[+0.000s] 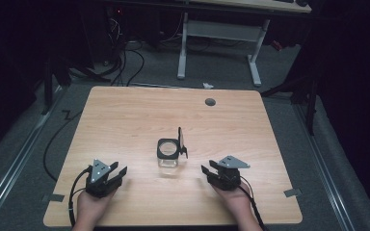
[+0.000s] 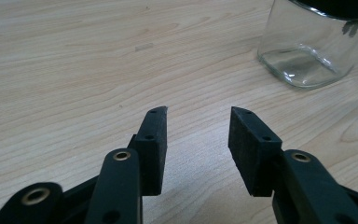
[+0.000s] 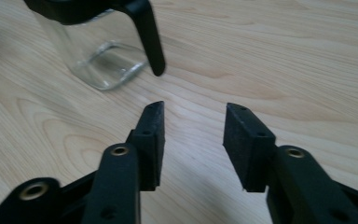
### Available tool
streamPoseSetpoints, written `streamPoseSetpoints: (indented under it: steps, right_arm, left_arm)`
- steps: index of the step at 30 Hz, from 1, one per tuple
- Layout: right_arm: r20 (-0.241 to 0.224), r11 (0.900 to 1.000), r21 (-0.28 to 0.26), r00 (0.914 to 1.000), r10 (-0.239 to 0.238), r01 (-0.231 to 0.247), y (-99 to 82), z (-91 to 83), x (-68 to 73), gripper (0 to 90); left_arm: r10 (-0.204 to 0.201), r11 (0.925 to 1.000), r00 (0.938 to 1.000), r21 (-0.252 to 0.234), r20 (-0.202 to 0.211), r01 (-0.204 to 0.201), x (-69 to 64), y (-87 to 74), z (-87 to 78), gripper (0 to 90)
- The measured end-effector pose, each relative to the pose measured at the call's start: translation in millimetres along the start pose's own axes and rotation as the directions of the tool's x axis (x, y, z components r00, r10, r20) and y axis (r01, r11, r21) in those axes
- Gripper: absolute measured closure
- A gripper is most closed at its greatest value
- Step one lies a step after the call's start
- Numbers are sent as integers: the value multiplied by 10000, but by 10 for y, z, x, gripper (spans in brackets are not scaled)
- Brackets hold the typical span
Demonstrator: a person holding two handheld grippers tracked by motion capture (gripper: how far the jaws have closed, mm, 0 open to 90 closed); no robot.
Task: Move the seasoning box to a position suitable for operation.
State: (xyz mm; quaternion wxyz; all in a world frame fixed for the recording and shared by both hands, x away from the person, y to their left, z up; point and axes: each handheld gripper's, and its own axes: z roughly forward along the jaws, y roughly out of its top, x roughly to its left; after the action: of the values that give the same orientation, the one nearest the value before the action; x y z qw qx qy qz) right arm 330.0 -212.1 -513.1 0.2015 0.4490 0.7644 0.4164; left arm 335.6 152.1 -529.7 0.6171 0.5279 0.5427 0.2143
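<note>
Upright glass jar point(image 1: 167, 155), hinged black lid point(image 1: 181, 142) standing open rightward.

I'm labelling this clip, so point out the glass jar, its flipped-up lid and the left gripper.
glass jar point(image 1: 167, 161), high view, clear wall below the black collar.
lid point(image 1: 181, 142), high view, middle of the raised black flap.
left gripper point(image 1: 119, 173), high view, between its open jaw tips.

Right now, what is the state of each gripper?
Left gripper: open, holding nothing.
Right gripper: open, holding nothing; glass jar apart from it.

Dim room, grey carpet point(image 1: 212, 67), white-legged desk point(image 1: 221, 29)
</note>
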Motion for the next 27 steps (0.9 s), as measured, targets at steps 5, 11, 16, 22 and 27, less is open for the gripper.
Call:
streamPoseSetpoints:
  steps: [5,11,16,22,27]
  right_arm:
    - [-455,9990,221,9983,-372,382,113,210,180,724]
    - [-1020,9970,66,9919,-762,772,270,347,313,900]
    - [-930,9966,156,9925,-787,805,309,469,363,900]
    - [-732,9968,276,9946,-734,756,320,556,345,899]
    - [-571,9973,287,9962,-662,679,339,572,281,899]
  left_arm:
    - [-124,9999,9999,-29,17,124,9,5,5,578]
    - [-115,9999,9999,-8,96,115,23,20,2,579]
    - [-94,10000,9999,3,113,94,15,15,-2,580]
    - [-187,9998,9998,-60,112,188,19,27,-10,581]
    - [-99,10000,9998,-5,147,99,5,14,-7,582]
